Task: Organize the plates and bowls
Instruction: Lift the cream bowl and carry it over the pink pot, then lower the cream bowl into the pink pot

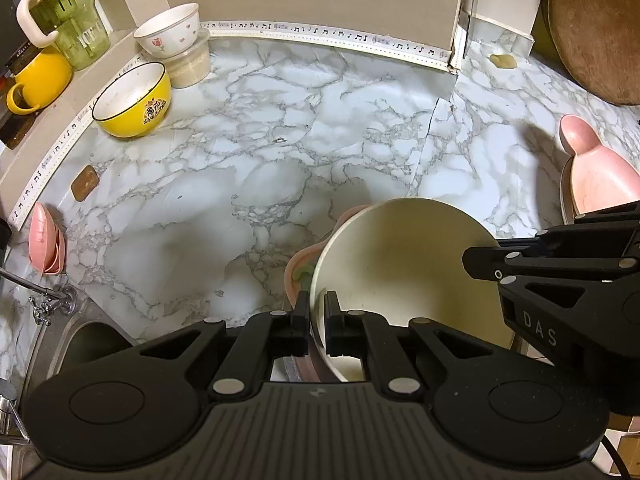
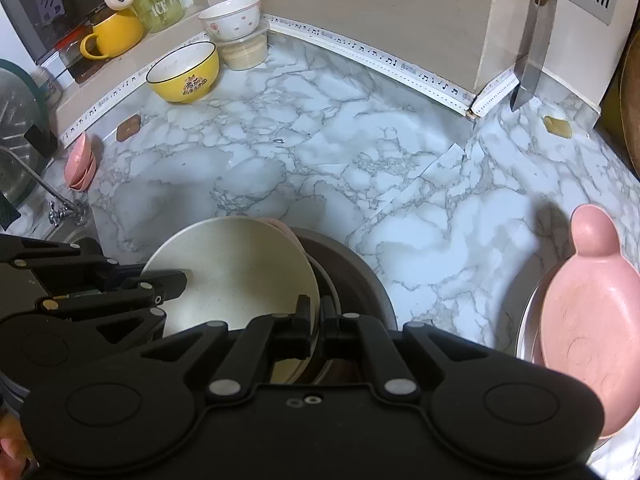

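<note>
Gripping the cream plate (image 1: 404, 264) on both sides, I have my left gripper (image 1: 318, 320) clamped on its left rim and my right gripper (image 2: 320, 322) clamped on its right rim, so neither arm is nearer. It sits near me, tilted over a stack of pink and dark dishes, and the open marble counter (image 1: 240, 140) lies farther off. My right view shows the dark bowl (image 2: 352, 272) beneath; my left view hides it and shows only a pink edge.
</note>
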The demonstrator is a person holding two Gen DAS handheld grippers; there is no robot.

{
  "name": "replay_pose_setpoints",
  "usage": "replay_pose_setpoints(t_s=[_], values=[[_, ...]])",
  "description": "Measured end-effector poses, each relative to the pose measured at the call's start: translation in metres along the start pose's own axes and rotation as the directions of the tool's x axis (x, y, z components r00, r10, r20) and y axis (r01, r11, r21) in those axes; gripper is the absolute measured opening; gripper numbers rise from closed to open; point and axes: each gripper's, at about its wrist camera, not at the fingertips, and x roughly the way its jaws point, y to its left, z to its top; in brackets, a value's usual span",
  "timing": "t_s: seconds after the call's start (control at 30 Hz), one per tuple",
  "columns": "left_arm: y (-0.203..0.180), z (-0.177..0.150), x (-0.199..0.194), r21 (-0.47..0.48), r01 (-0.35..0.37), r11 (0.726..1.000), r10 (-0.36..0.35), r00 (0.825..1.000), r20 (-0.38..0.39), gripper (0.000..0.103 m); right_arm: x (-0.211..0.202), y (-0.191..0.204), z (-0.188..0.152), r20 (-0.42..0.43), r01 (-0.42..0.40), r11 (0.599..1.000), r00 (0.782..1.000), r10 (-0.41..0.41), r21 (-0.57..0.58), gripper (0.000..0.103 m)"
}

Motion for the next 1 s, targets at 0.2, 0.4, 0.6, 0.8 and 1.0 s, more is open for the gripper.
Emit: replay_pose_setpoints(t_s=[0.2,0.4,0.6,0.8,1.0], values=[[-0.003,-0.002,0.010,0.016,-0.010,1.000,0.011,1.000,-0.019,0.006,0.010,0.000,0.000,-0.026,0.001,1.000,1.000,-0.002,-0.011,0.006],[-0.002,-0.004,0.010,0.015,-0.004,1.000,0.005,1.000,-0.016,0.006,0.013,-0.001,-0.001,-0.031,-0.006,1.000,0.999,0.006,-0.018,0.012],[0.001,-0.004,0.009,0.002,0.011,1.000,-0.011,1.000,0.001,0.006,0.010,-0.001,0.001,-0.022,-0.024,0.999,0.999,0.024,-0.021,0.022],[0.002,-0.007,0.000,0.005,0.038,0.999,-0.038,0.998,0.042,0.010,0.001,0.000,0.002,0.004,-0.034,0.999,0.999,0.035,-0.038,0.038],[0.004,-0.010,-0.008,-0.004,0.048,0.999,-0.047,0.995,0.082,0.011,-0.011,-0.001,0.002,0.039,-0.041,0.998,0.998,0.043,-0.053,0.051]])
